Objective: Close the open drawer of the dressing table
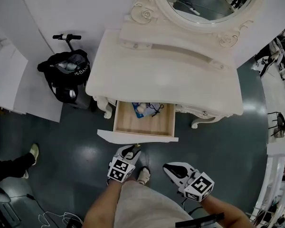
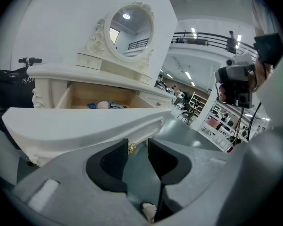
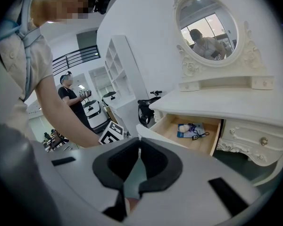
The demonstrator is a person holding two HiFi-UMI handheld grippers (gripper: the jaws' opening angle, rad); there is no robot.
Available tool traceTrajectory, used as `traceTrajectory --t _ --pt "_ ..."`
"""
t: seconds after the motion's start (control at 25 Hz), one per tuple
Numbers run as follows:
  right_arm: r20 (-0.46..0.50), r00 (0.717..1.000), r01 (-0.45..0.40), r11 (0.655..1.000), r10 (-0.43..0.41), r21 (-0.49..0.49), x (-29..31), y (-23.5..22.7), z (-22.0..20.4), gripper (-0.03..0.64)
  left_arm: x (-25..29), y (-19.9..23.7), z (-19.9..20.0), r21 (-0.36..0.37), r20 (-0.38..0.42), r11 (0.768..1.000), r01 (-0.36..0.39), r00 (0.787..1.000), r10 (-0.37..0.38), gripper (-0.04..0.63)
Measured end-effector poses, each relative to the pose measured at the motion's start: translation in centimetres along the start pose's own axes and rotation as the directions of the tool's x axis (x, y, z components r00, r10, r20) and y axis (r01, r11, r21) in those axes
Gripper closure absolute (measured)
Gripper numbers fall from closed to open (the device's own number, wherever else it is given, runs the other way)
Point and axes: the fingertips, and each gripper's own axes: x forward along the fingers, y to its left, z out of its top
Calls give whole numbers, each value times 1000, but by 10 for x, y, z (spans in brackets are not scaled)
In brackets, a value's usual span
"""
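One white carved dressing desk [image 1: 166, 80] stands here, with one oval mirror [image 1: 204, 4] and one pulled-out drawer of pale wood [image 1: 133, 125]. That drawer holds one flat blue packet [image 3: 185, 133], one small white round thing [image 3: 183, 126] and one dark tangled cord [image 3: 201, 134]. Its front carries one small gold knob [image 2: 130, 148]. There are two grey grippers, left [image 1: 132, 150] and right [image 1: 168, 167]. One black bag [image 1: 66, 70] sits on the floor [image 1: 76, 146].
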Motion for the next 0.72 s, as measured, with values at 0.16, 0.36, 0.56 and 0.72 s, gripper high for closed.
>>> traceTrajectory --t 0.16,0.36,0.56,0.72 --pt "-7 1000 7 1000 -7 8 1 -5 -1 600 5 3 -5 11 -28 1000 -22 999 22 468" --pt "-17 1000 -2 1000 2 11 5 -6 -3 600 12 9 -12 20 -50 999 -49 997 50 469" --pt "-19 1000 -10 1000 10 10 7 -7 -4 600 13 11 -12 14 -61 998 -65 996 66 469" --pt "-23 1000 3 1000 -2 12 6 -9 -4 600 17 13 -20 19 -77 998 -67 995 68 469"
